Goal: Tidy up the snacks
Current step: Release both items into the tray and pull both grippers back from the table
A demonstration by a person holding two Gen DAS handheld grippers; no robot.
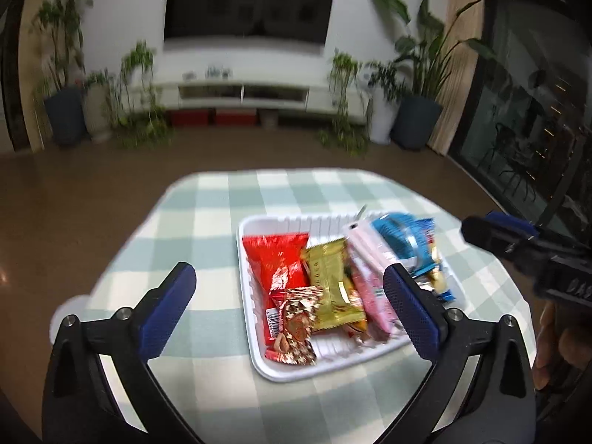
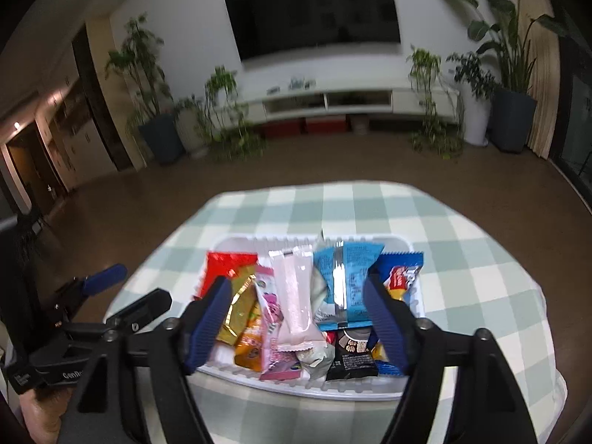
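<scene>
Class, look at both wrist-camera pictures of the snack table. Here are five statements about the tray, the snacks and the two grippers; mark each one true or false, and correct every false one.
1. The snacks lie in a white tray. True.
2. The tray stands on a plain red cloth. False: the tablecloth is checked in pale green and white.
3. The left gripper clamps the red packet. False: its jaws stand wide open, with nothing between the pads.
4. The right gripper is open and holds nothing. True.
5. The light blue packet lies on the floor. False: it is in the tray, beside the pink packet.
</scene>
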